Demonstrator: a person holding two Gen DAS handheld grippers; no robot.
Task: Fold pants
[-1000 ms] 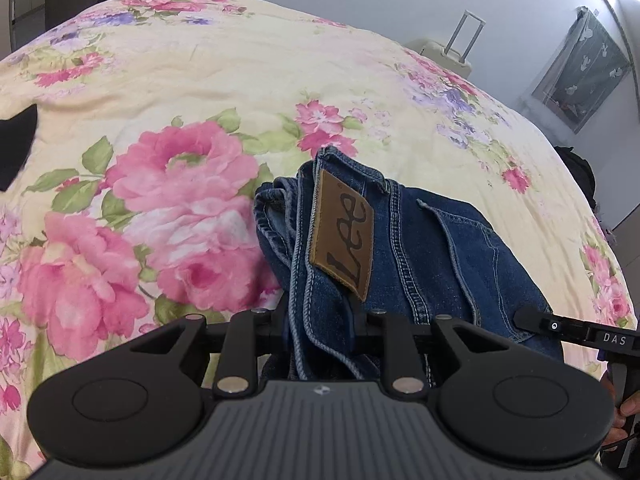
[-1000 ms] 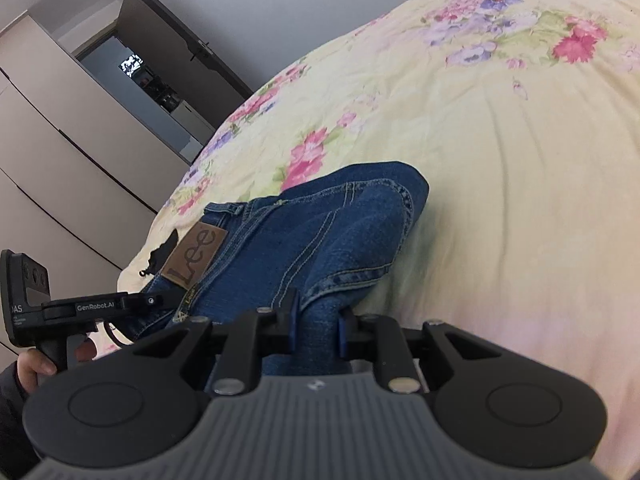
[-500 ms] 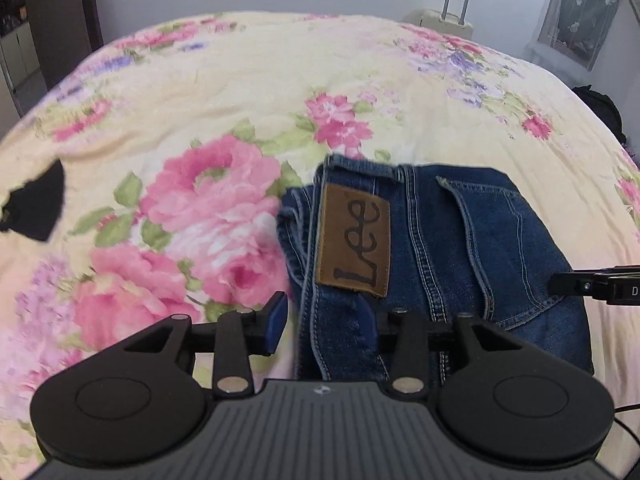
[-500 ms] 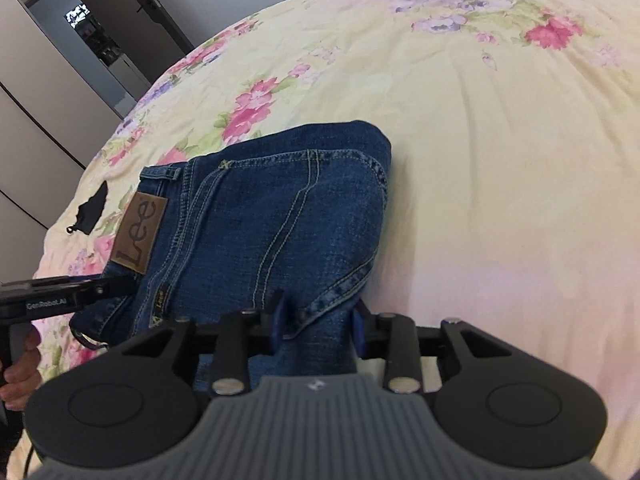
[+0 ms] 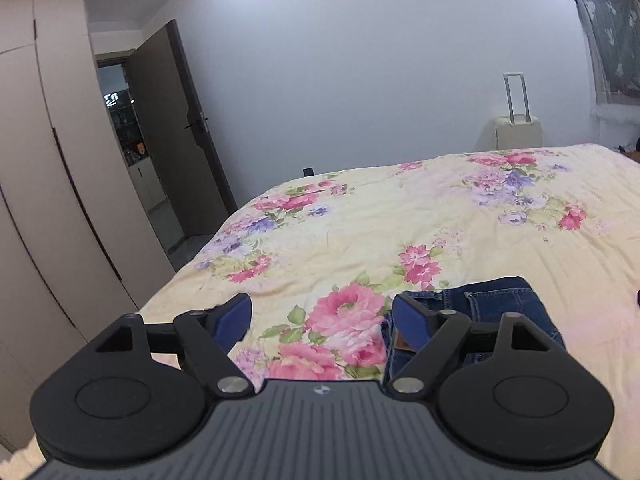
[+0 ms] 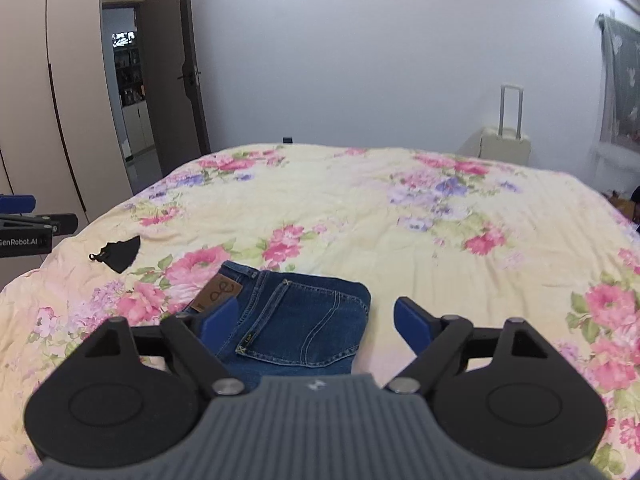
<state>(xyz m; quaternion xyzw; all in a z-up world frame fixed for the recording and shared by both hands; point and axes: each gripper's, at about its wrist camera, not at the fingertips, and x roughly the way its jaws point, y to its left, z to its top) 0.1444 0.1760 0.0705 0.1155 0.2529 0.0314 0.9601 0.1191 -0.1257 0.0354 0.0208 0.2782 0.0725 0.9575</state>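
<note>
Lying folded into a compact blue rectangle on the floral bedspread [image 6: 360, 208], the jeans [image 6: 296, 316] show whole only in the right wrist view, brown leather patch [image 6: 218, 292] at their 10 o'clock corner, back pocket facing up. Left wrist view catches just a strip of the jeans [image 5: 500, 300] at 4 o'clock, mostly hidden behind that gripper's own right finger.

Only the right view shows the small black item [image 6: 118, 254] on the bedspread at 9 o'clock, plus the other gripper's body poking in at the far 9 o'clock edge. Both views show the door, wardrobe and suitcase [image 6: 506, 144] at the wall.

Count: one pair of jeans, one patch, one black item, one suitcase, two grippers.

Right gripper [image 6: 318, 320]: blue pads spread wide, nothing gripped. Jeans sit below and ahead, between the fingers, biased toward the left pad, which overlaps the denim in frame; contact cannot be told.

Left gripper [image 5: 322, 316]: pads spread wide too, nothing gripped. Between them only bedspread [image 5: 400, 216]; jeans lie off at 3 o'clock, behind the right pad.
</note>
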